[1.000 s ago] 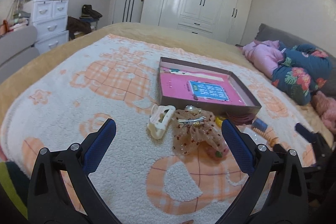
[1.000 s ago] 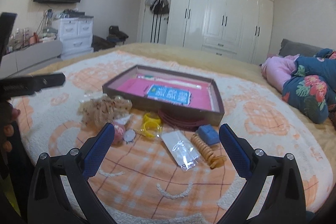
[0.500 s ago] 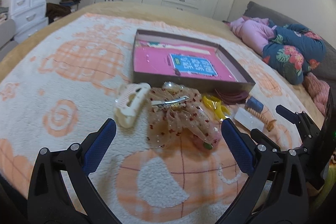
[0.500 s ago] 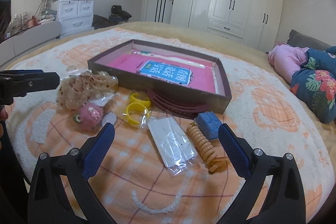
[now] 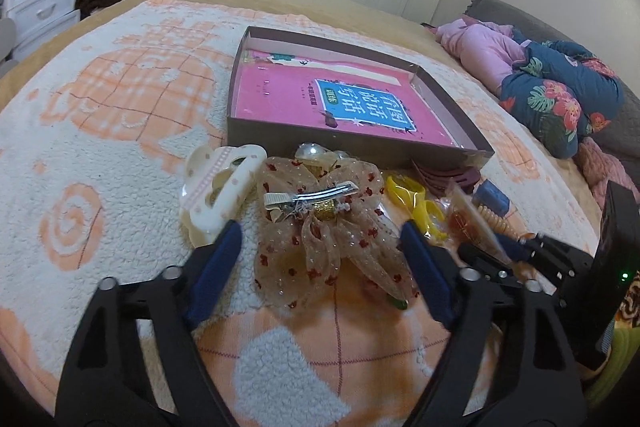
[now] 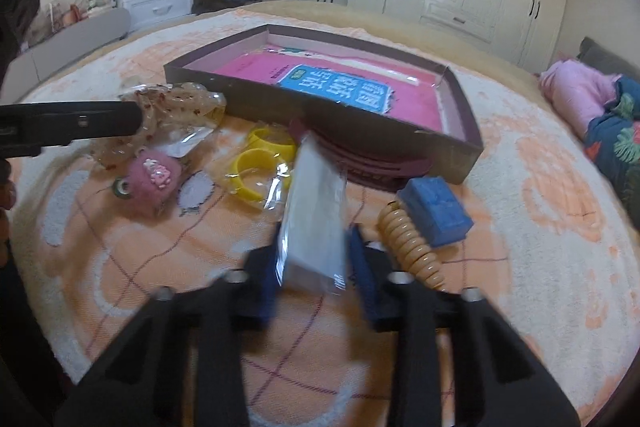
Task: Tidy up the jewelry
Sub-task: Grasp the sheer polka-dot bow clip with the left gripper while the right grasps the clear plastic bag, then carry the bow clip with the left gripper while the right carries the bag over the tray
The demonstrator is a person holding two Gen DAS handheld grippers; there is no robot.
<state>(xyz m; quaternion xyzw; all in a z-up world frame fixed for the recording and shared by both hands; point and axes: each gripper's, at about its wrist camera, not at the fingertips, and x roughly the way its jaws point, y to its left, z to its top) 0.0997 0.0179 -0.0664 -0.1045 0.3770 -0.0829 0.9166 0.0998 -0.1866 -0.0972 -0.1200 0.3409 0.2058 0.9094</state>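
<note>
The right gripper (image 6: 314, 267), its jaws just closing, pinches the clear plastic packet (image 6: 316, 223) at lower centre; lift it cleanly towards the shallow brown cardboard box (image 6: 460, 147). The left gripper (image 5: 320, 259), also closing, straddles the sheer red-dotted bow hairclip (image 5: 320, 227) untouched; squeeze gently.

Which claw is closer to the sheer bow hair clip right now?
Left. The left claw has been closing around the sheer bow hair clip, pads flanking it. The right claw, closing on the clear packet, sits off to the side.
</note>
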